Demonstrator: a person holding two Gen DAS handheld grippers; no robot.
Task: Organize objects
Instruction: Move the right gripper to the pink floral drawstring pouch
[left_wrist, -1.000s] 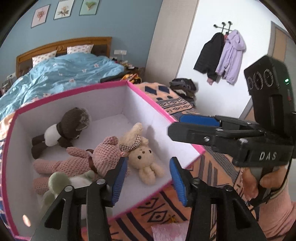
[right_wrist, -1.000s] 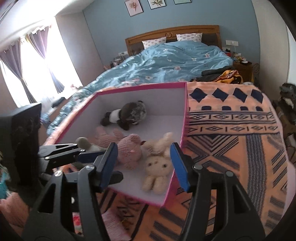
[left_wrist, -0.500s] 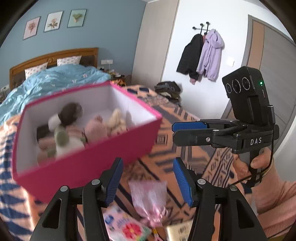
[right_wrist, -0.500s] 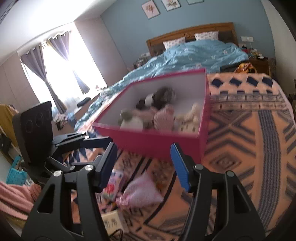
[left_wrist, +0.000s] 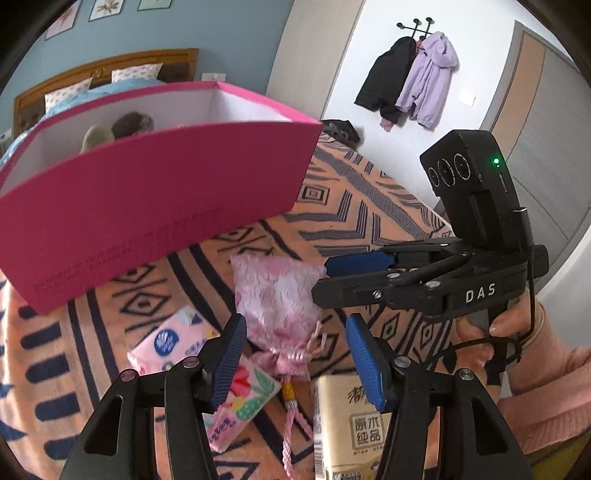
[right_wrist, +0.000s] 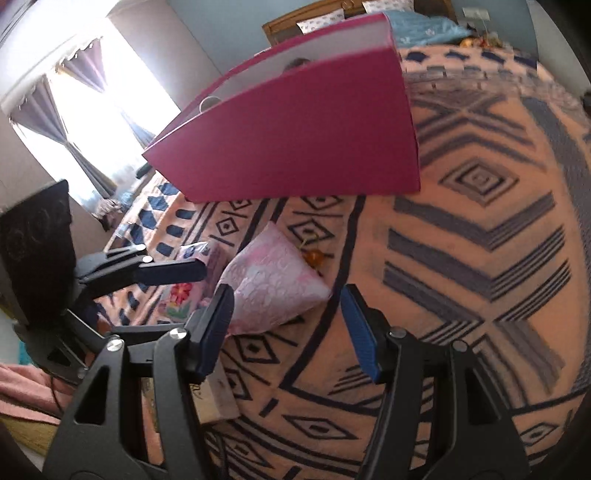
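Both my tools are released: my left tool (left_wrist: 295, 354) hovers over the pink pouch (left_wrist: 277, 295) on the blanket (left_wrist: 369, 206); my right tool (right_wrist: 286, 325) is near it.

Daylight flooded in thru the window (right_wrist: 92, 110) in the right wrist view, blown out white w/ glare washing the curtains. Pink box (right_wrist: 295, 129) went dark on its near face, backlit. Left wrist view was evenly bright, soft shadows only. Heavy fisheye bending at the edges, black corners; slight blur on the patterned blanket (right_wrist: 480, 258).
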